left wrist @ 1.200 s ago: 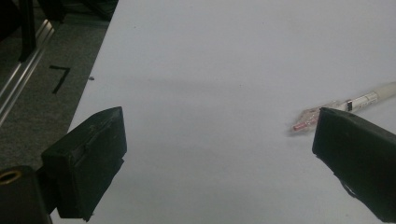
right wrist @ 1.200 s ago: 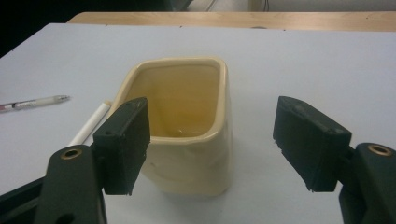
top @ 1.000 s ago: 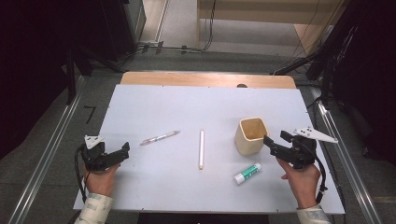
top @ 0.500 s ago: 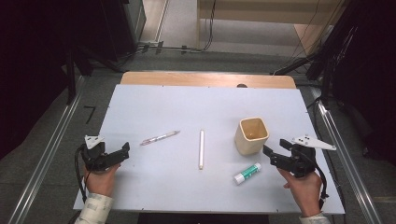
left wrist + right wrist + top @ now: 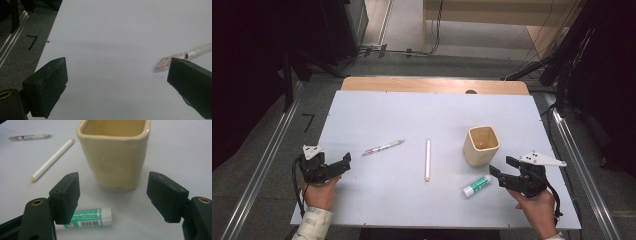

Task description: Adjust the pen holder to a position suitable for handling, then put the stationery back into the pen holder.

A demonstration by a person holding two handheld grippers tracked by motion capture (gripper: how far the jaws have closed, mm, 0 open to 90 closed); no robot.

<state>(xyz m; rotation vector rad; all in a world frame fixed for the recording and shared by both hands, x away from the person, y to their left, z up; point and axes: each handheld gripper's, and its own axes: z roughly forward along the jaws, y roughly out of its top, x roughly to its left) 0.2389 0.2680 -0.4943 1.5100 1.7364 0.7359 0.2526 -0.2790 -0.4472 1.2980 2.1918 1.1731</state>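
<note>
The right claw, jaws standing wide and empty, is closing in on the green-and-white glue stick lying on the white counter before the cream ceramic cup. Next, it needs lowering astride the stick. The left claw is resting open.

Left tool low, jaws wide – right tool likewise, jaws wide, empty.
</note>
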